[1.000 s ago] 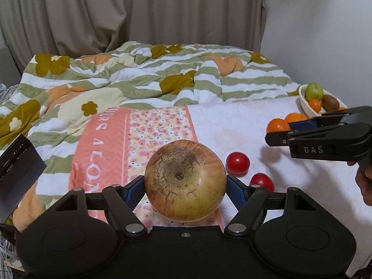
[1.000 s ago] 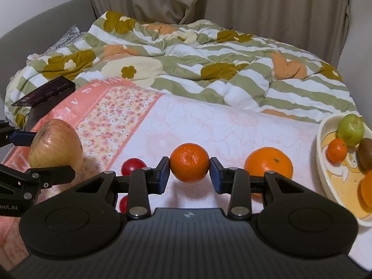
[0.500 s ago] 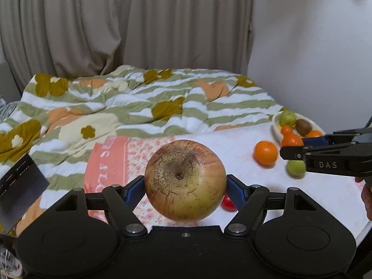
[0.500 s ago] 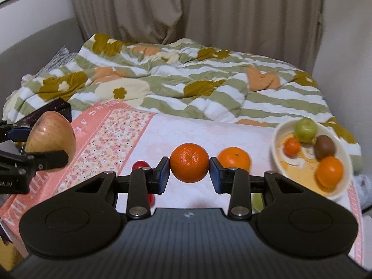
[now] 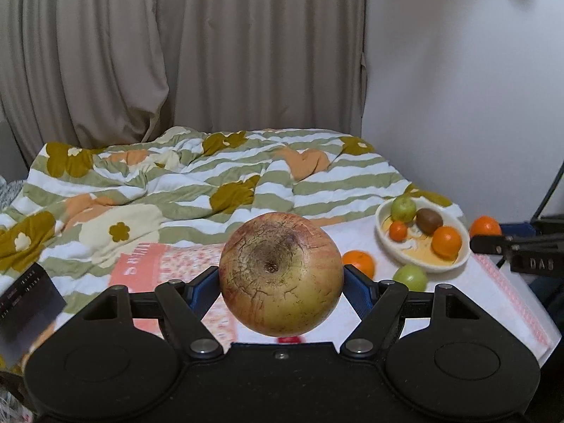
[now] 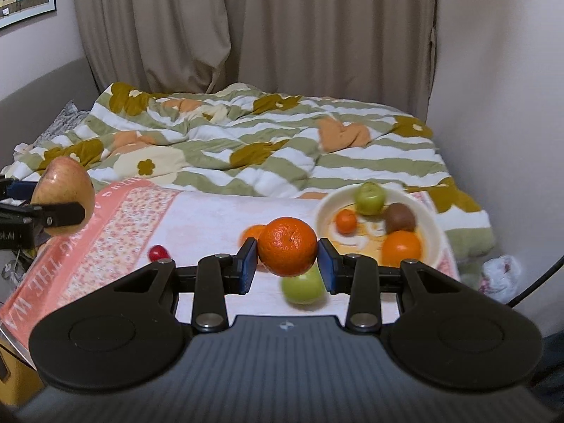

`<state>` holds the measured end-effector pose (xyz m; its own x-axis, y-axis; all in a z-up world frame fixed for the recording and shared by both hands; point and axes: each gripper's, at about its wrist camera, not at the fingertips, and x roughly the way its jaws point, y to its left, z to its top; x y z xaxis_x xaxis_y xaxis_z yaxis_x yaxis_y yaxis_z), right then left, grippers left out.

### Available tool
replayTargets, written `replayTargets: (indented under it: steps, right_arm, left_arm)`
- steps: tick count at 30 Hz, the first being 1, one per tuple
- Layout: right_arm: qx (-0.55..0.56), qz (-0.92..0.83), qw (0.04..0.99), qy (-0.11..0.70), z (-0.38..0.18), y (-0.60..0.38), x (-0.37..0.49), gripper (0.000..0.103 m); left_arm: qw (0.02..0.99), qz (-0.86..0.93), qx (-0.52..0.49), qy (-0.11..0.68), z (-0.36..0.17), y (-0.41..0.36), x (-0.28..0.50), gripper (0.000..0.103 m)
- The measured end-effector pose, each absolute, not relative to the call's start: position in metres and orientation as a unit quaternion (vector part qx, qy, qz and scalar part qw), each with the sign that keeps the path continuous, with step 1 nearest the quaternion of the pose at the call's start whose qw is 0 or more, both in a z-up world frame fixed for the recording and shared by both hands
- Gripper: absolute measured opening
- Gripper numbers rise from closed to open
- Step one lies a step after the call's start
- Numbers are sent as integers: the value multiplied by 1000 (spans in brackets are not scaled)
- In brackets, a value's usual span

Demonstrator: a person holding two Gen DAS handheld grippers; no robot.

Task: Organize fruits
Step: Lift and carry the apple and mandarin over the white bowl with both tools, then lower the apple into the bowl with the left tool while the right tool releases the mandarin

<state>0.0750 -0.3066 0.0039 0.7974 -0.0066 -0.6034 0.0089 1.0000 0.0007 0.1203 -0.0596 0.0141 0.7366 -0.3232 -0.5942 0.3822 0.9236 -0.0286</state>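
My left gripper (image 5: 281,283) is shut on a large yellow-red apple (image 5: 281,275), held in the air over the bed; the apple also shows at the left of the right wrist view (image 6: 65,195). My right gripper (image 6: 287,266) is shut on an orange mandarin (image 6: 288,245), held above the cloth. A cream bowl (image 6: 431,227) at the right holds a green fruit (image 6: 369,197), a kiwi (image 6: 399,216), a small mandarin (image 6: 346,220) and an orange (image 6: 402,246). In the left wrist view the bowl (image 5: 458,259) lies right of the apple.
Loose on the pink floral cloth (image 6: 116,225): a green fruit (image 6: 304,287), an orange (image 6: 252,232), a red tomato (image 6: 158,252). A striped flowered quilt (image 6: 246,148) covers the back of the bed. Curtains and a wall stand behind. A dark box (image 5: 24,303) is at the left.
Both grippers have risen and drawn back with their fruit still held. The bowl and more of the bed have come into view, and the loose fruit sits lower and farther off.
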Motion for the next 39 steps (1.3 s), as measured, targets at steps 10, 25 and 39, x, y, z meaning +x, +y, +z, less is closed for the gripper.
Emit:
replayTargets:
  steps: [10, 25, 39]
  right_arm:
    - [-11, 21, 945, 327, -1, -400, 84, 52]
    - [0, 28, 935, 353, -48, -488, 140, 52]
    - [19, 4, 930, 366, -77, -507, 175, 52]
  left_arm:
    - [930, -186, 32, 314, 14, -158, 123, 78]
    - [916, -200, 38, 346, -30, -274, 166, 78]
    - [891, -243, 113, 366, -91, -320, 211, 78]
